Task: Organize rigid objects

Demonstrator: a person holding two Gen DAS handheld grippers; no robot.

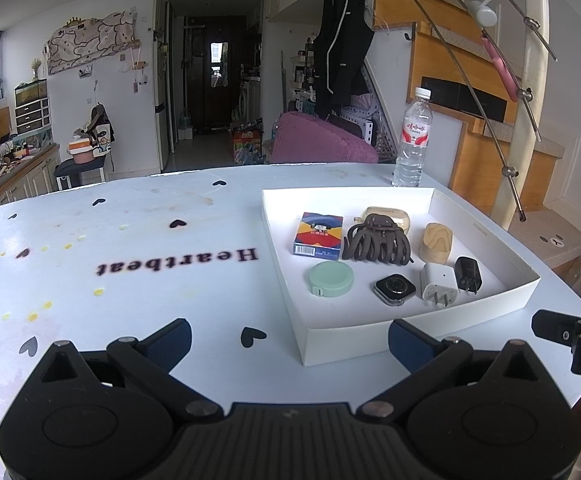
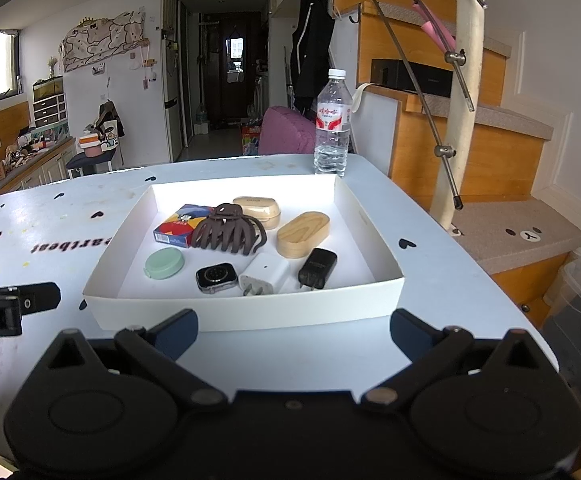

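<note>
Nearest, the left gripper (image 1: 289, 342) and the right gripper (image 2: 294, 334) both hover low over the table (image 1: 130, 288) with jaws spread wide and nothing between them, just short of the near wall of the tray (image 2: 250, 314). All the small things lie inside that tray. In its front row sit the green case (image 2: 164, 263), the watch (image 2: 216, 277), the white plug (image 2: 265, 273) and the black plug (image 2: 317, 268), the last three close together. These look light and stiff; the plugs should take a pinch across their flat sides, while the watch is smooth and may slip, so its edges seem the safer hold. Behind them, the hair claw (image 2: 228, 234) is bulky but probably light, its teeth liable to snag; its top ridge looks best. It overlaps the card box (image 2: 180, 225) and hides part of the beige case (image 2: 259, 209). The wood box (image 2: 303, 233) lies beside it. The bottle (image 2: 332, 120) stands beyond the tray. The tray's near wall partly hides the plug prongs.
</note>
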